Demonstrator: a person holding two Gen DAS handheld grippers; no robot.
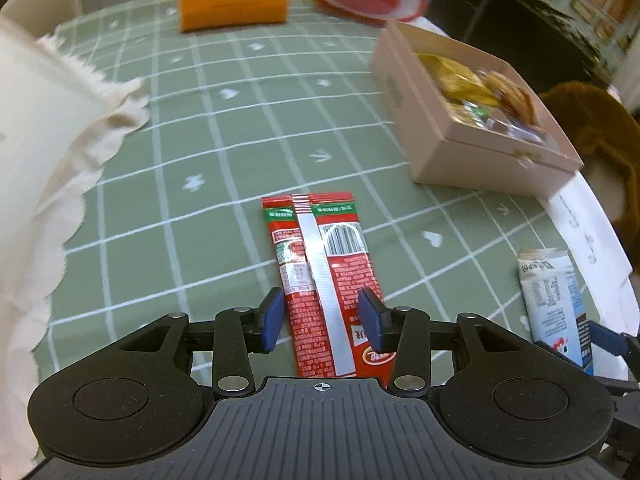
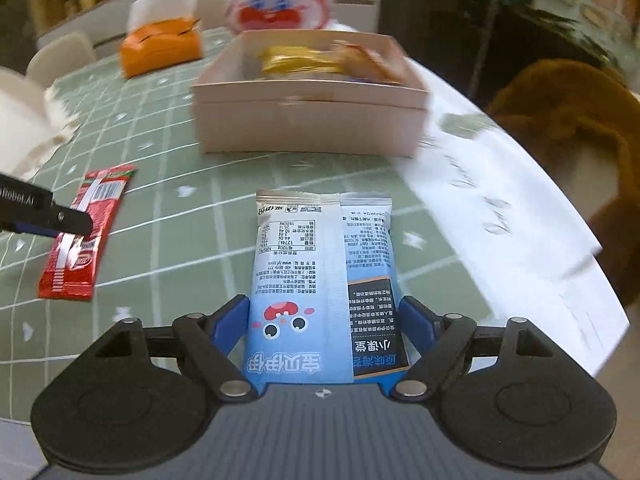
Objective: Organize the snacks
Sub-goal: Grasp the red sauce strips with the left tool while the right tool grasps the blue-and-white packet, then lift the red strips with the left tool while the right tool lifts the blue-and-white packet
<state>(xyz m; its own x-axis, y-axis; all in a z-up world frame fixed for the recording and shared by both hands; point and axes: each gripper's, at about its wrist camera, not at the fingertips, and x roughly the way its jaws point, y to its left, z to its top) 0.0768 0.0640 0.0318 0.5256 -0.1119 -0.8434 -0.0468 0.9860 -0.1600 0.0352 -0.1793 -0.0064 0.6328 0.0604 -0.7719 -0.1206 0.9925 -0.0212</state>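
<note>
The left hand-held gripper (image 1: 326,318) is straddling the red packet (image 1: 322,280) on the counter (image 1: 200,152), unclenched; the right hand-held gripper (image 2: 322,328) is bracketing the blue packet (image 2: 320,280), grip uncertain; next, likely clamping and carrying both into the box (image 2: 308,128).

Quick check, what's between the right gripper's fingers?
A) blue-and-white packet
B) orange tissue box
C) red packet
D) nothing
A: in the right wrist view the blue-and-white packet lies between the right gripper fingers; the red packet is off to the side under the left gripper.
</note>
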